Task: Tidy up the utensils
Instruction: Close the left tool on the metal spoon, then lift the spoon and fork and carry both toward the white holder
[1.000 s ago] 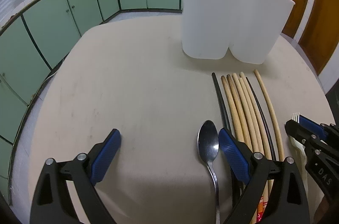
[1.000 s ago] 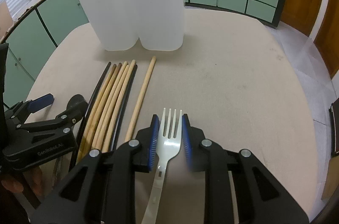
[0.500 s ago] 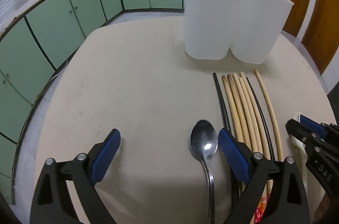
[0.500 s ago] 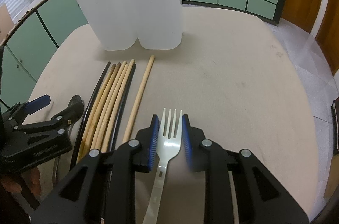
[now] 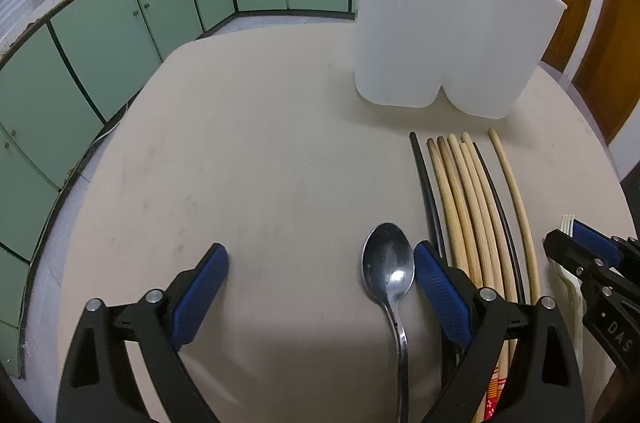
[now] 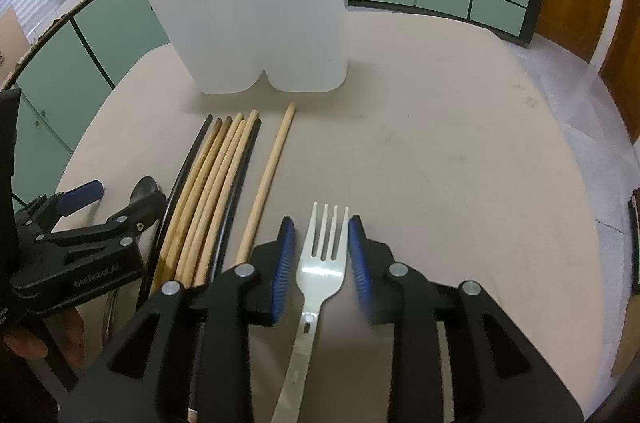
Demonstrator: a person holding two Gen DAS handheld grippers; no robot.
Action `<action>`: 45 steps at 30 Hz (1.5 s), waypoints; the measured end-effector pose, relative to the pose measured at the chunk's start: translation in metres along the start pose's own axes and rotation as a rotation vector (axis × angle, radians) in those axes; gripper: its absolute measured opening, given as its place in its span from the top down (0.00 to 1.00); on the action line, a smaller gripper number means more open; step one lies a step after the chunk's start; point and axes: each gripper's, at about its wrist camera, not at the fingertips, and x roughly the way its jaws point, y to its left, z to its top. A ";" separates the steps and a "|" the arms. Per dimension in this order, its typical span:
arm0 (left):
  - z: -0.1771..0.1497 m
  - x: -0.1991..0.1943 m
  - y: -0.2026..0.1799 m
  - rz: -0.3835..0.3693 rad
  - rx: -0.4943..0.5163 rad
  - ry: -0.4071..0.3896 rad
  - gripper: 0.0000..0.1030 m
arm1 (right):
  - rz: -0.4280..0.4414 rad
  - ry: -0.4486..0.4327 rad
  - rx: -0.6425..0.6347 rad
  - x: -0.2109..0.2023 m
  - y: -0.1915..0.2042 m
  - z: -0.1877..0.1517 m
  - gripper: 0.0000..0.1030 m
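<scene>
A white two-compartment holder (image 5: 448, 31) stands at the table's far side; it also shows in the right wrist view (image 6: 260, 11). Several wooden and black chopsticks (image 5: 468, 199) lie in a row before it, also seen in the right wrist view (image 6: 216, 183). A metal spoon (image 5: 388, 267) lies between my left gripper's (image 5: 320, 283) wide-open jaws, close to the right pad. My right gripper (image 6: 320, 251) has its pads on either side of a white fork (image 6: 324, 255), narrowly apart from it; the fork lies on the table.
The round beige table (image 5: 260, 151) has green cabinets (image 5: 120, 19) behind it. My right gripper (image 5: 592, 263) shows at the left wrist view's right edge. My left gripper (image 6: 80, 223) shows at the right wrist view's left edge.
My left gripper has shifted to the right, so the spoon bowl now sits further inside the jaws. My right gripper's jaws have opened slightly around the fork.
</scene>
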 end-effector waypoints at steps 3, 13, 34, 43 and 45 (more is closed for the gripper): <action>-0.001 -0.001 -0.004 -0.001 0.005 -0.003 0.13 | -0.006 0.006 -0.004 0.001 0.002 0.000 0.73; -0.009 -0.013 -0.022 -0.097 0.020 -0.024 0.69 | -0.018 0.017 -0.005 0.006 0.006 0.003 0.79; -0.018 -0.088 -0.010 -0.273 0.042 -0.350 0.74 | 0.099 -0.284 -0.010 -0.077 -0.009 0.002 0.81; -0.010 -0.110 -0.005 -0.266 0.031 -0.415 0.75 | 0.104 -0.356 -0.040 -0.099 -0.005 0.014 0.81; -0.007 -0.114 -0.006 -0.267 0.027 -0.429 0.75 | 0.116 -0.380 -0.043 -0.106 -0.004 0.018 0.81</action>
